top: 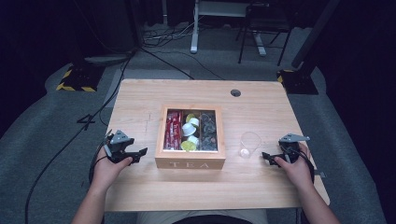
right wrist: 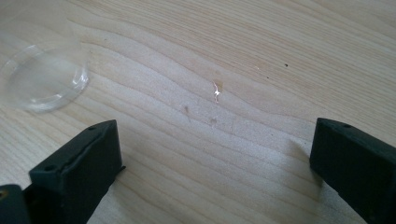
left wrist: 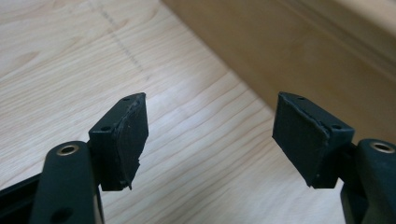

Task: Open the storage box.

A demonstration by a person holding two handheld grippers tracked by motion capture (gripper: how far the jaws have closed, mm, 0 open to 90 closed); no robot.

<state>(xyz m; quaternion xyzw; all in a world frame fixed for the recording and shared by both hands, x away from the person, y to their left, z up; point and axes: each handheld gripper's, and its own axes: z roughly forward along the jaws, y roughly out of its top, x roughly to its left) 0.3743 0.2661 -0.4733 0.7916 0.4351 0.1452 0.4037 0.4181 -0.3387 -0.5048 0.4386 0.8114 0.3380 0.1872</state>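
Both hands rested at near edge: left gripper (top: pixel 136 154) and right gripper (top: pixel 267 157), jaws wide, empty. Tea box (top: pixel 190 163) full, clear cup (top: pixel 249 143) empty; nothing apparently begun.

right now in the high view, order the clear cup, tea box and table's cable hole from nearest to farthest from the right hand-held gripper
1. Clear cup: just left of the right hand-held gripper.
2. Tea box: farther left, at the table's middle.
3. Cable hole: near the far edge, beyond the cup.
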